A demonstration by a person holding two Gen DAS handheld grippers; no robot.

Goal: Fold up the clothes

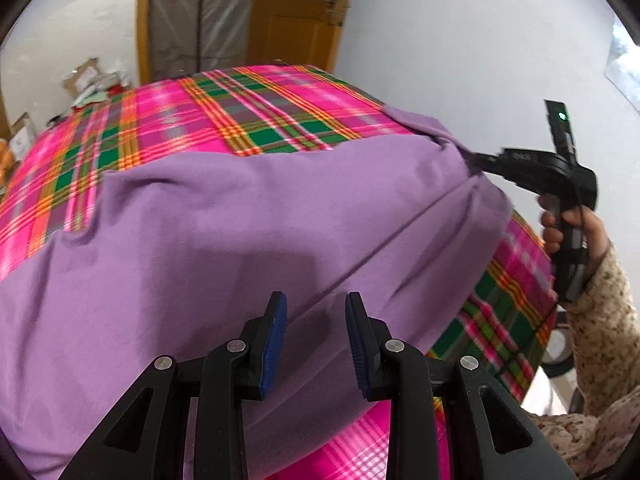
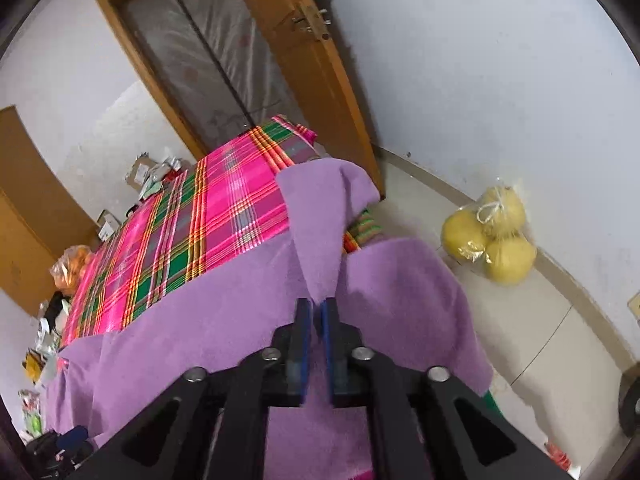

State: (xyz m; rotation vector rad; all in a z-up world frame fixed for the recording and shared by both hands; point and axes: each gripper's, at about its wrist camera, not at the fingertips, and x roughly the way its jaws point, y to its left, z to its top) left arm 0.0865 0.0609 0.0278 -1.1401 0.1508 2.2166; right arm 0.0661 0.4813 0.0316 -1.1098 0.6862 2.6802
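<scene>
A purple garment (image 1: 224,232) is lying spread over a counter covered by a pink, green and orange plaid cloth (image 1: 256,116), its right edge hanging past the counter's side. The left gripper (image 1: 316,340) is hovering over the garment with its blue-padded fingers (image 1: 276,340) standing apart, nothing between them. The right gripper (image 2: 317,344), held in a hand (image 1: 568,228) with a speckled sleeve (image 1: 600,328), is reaching the garment's far right corner; its fingers are nearly together, a point of purple fabric lying in the narrow gap. A bag of yellow pomelos (image 2: 492,236) is sitting on the floor by the wall.
</scene>
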